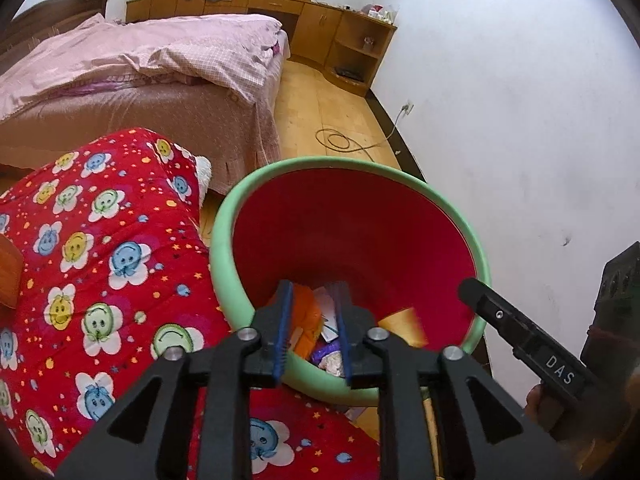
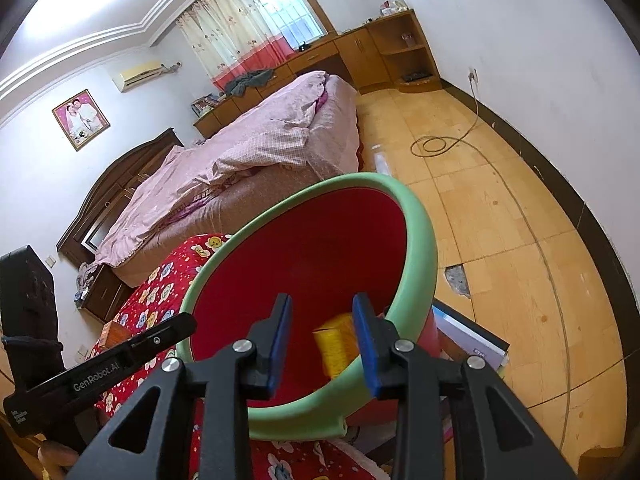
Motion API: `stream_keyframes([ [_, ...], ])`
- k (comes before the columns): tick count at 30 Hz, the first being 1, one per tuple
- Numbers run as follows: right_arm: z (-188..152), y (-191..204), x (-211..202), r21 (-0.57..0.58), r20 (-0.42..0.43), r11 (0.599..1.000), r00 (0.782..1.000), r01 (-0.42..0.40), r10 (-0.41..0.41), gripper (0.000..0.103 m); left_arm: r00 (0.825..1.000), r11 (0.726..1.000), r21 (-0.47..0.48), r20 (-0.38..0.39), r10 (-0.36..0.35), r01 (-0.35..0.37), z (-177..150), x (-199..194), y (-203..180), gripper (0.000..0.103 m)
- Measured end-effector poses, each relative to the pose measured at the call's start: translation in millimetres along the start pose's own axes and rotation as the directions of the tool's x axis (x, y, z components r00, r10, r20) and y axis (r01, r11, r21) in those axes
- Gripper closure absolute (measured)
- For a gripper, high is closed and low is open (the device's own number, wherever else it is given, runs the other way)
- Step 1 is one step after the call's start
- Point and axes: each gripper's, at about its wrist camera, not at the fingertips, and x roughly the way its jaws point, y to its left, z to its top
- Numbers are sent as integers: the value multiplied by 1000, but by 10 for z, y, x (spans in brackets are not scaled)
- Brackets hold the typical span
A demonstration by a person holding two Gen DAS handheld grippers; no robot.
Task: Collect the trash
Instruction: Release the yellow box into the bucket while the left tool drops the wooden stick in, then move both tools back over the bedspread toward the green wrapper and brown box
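Both grippers (image 1: 312, 328) (image 2: 322, 336) part-open, empty — red bin (image 1: 352, 240) holds wrappers (image 1: 330, 320), yellow packet (image 2: 336, 344).

The left wrist view looks forward and steeply down along its own blue-padded fingers (image 1: 285, 332) into the red plastic bin with the pale green rim (image 1: 224, 216), which is very near and fills the lower middle. The right wrist view also tilts down, from just beside and to the right, so the same bin (image 2: 420, 224) sits close ahead, seen rolled to one side. Each camera catches the other gripper's black body at its edge. Both views share the bin, the red flower-print quilt (image 1: 100, 264), the pink-covered bed (image 2: 256, 148), the wooden cabinets (image 1: 320, 20), the curtained window and the tan floor (image 2: 520, 240).
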Motion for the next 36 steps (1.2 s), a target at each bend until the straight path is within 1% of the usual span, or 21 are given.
stream_keyframes([
  [1,-2,-2,-1,1,-1,1000,1000,-3,3,66,1000,1000,-1,6,6,-6,-6,-24,-2,76],
  [6,-13,25,-26,11,-7,1000,1000,-18,18,61,1000,1000,-11,21,21,-21,-26,-123,53,75],
  [10,-32,89,-100,13,-3,999,999,-36,36,55,999,998,-47,35,33,-32,-73,-244,152,72],
  [13,-52,152,-164,10,6,999,999,-51,51,48,998,996,-76,45,45,-42,-114,-346,245,72],
  [15,-75,209,-201,3,6,998,998,-60,60,44,997,994,-91,55,58,-53,-134,-423,316,71],
  [17,-86,249,-216,-1,6,998,998,-62,62,38,995,992,-107,62,77,-70,-155,-498,402,70],
  [18,-99,274,-225,-4,6,998,998,-63,63,37,994,990,-114,65,86,-78,-160,-530,444,69],
  [22,-156,367,-237,-11,-4,998,998,-67,67,33,988,982,-151,84,126,-113,-199,-693,646,67],
  [24,-180,406,-232,-13,-12,998,998,-69,69,33,985,977,-172,91,147,-130,-219,-774,766,67],
  [27,-209,500,-221,-20,-23,997,997,-70,69,32,980,968,-197,98,174,-153,-245,-875,932,63],
  [29,-228,551,-213,-25,-28,997,997,-71,70,28,976,963,-212,102,191,-166,-258,-932,1036,60],
  [32,-267,649,-194,-34,-40,996,996,-80,79,26,969,952,-239,111,223,-191,-292,-1027,1205,55],
  [36,-321,803,-152,-59,-56,994,995,-86,83,22,957,938,-261,115,266,-229,-333,-1152,1431,52],
])
